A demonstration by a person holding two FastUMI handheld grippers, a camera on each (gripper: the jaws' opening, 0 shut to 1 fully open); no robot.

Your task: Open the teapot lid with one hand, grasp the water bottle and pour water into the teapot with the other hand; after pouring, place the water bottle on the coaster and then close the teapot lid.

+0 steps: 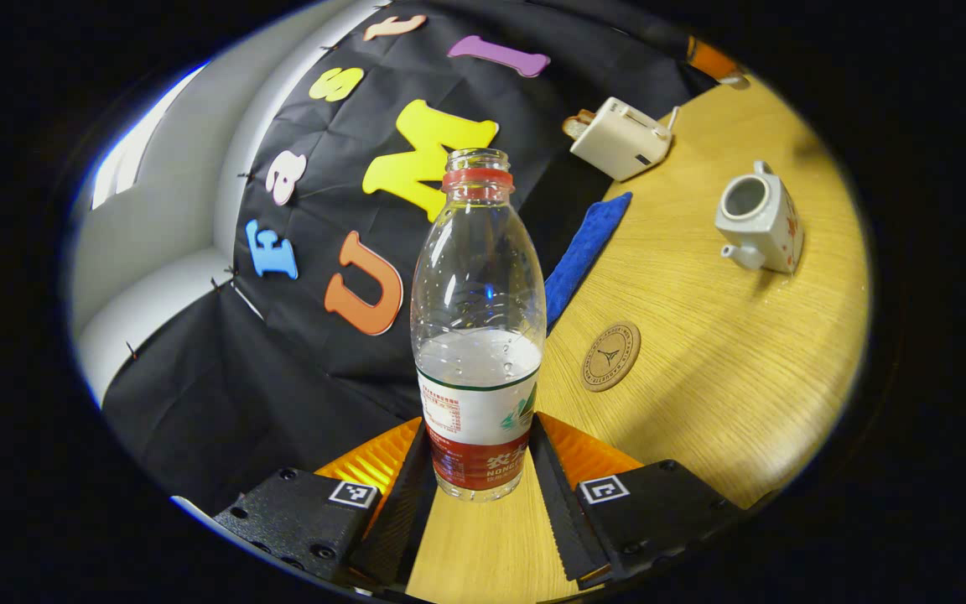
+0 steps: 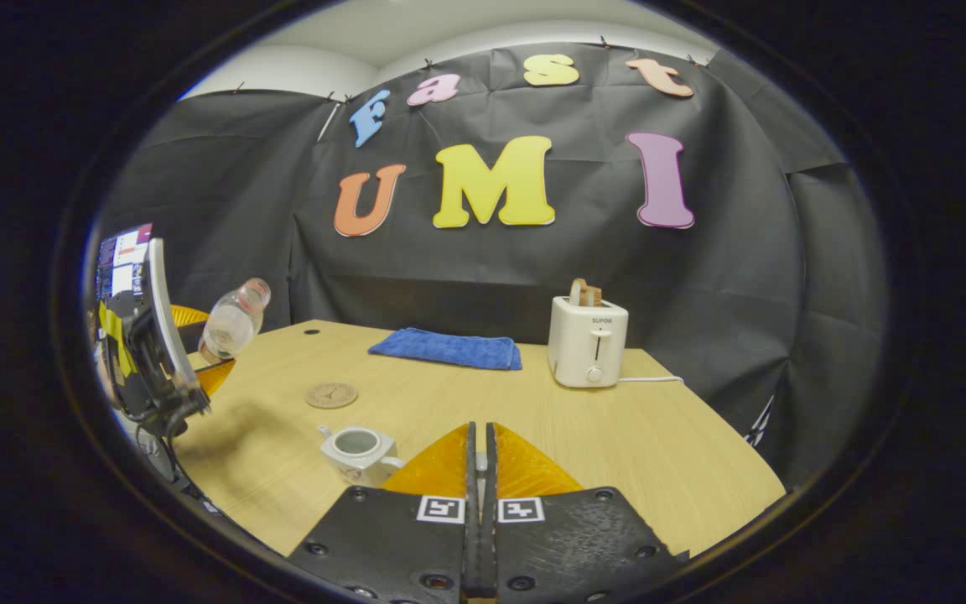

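Note:
A clear water bottle (image 1: 478, 335), uncapped and about half full, stands between my left gripper's (image 1: 480, 445) fingers, which are shut on its labelled lower part. In the right gripper view the bottle (image 2: 231, 323) hangs tilted over the table's left end, held by the left gripper (image 2: 202, 361). The white teapot (image 1: 758, 220) sits on the table with its top open, and it also lies just left of my right gripper's fingers (image 2: 357, 451). My right gripper (image 2: 480, 436) is shut, with a small pale bit of the lid (image 2: 480, 460) pinched between its fingers. A round wooden coaster (image 1: 610, 356) (image 2: 331, 395) lies between bottle and teapot.
A folded blue cloth (image 2: 447, 348) lies at the back of the wooden table (image 2: 667, 453), and a white toaster (image 2: 588, 342) with its cord stands to the cloth's right. A screen (image 2: 122, 260) shows behind the left gripper at the far left.

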